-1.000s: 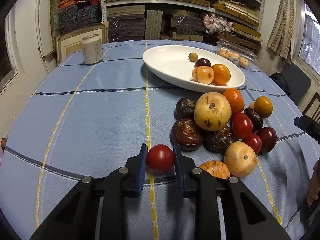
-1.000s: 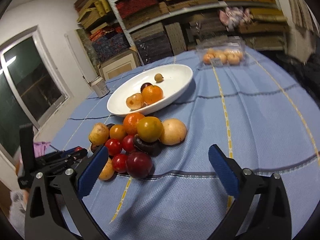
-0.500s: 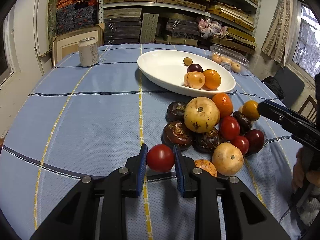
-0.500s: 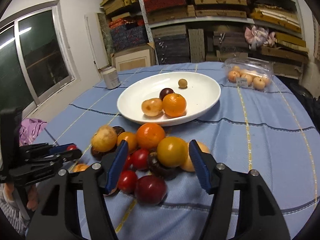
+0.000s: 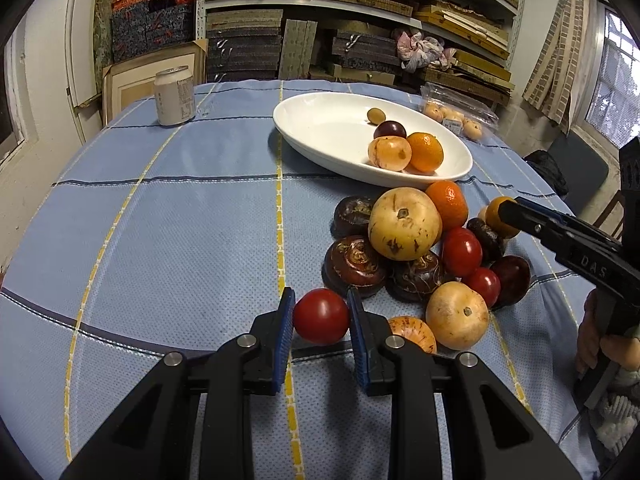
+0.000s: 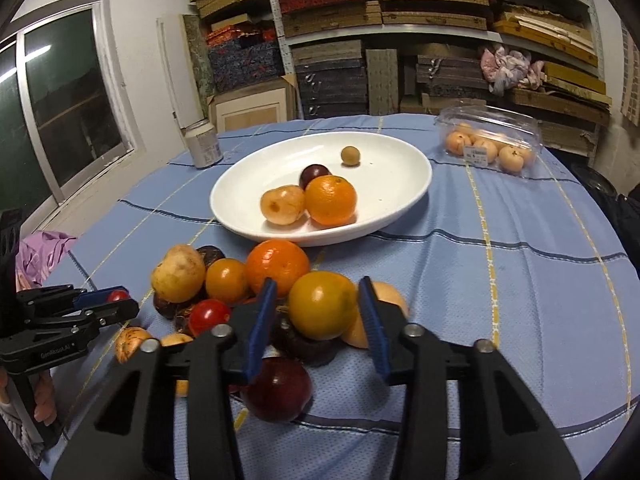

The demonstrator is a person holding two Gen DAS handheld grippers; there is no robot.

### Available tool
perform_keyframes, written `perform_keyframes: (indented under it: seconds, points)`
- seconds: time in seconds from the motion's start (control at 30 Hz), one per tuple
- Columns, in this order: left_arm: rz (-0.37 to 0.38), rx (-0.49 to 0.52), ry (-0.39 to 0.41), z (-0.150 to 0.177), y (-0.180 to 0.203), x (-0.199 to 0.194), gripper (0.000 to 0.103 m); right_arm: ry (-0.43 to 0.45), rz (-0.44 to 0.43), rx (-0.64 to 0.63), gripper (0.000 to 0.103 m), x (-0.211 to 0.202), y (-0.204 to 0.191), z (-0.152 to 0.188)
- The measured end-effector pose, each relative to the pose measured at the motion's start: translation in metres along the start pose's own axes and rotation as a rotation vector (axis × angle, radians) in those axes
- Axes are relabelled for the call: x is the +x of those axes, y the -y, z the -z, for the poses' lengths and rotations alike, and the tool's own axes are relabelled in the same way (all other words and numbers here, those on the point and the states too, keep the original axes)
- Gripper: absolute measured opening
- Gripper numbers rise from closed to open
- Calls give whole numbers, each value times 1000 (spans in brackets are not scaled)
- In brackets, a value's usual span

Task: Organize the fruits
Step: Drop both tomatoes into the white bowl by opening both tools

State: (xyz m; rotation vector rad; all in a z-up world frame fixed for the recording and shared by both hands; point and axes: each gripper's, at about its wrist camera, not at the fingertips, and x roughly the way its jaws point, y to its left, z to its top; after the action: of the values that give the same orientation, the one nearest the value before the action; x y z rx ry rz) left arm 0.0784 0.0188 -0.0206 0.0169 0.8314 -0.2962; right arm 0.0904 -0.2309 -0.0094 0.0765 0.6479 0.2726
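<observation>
Pinching a red tomato (image 5: 321, 317) at the near edge of the fruit pile (image 5: 404, 224), the left gripper (image 5: 321, 322) is holding it just above the blue tablecloth (image 5: 180, 220). The right gripper (image 6: 320, 312) has just been closing its jaws around a yellow-orange fruit (image 6: 322, 305) atop the pile; whether the pads are pressing yet is unclear. Picking-up seems in hand; next, both fruits likely need lifting clear and carrying farther to the white dish (image 6: 392, 168) beyond.

A counter (image 5: 180, 240) in blue checked cloth carries a white oval dish (image 5: 320, 136), a pile of loose fruit (image 5: 404, 224) beside it, a can (image 5: 174, 96), and a clear fruit punnet (image 6: 488, 140).
</observation>
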Motion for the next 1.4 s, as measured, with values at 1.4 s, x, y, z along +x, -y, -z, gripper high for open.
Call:
perform_keyframes:
  seconds: [1.4]
  points:
    - [-13,35,-44,-160,7,118,27,-52,-46,123,35,93,51,-118]
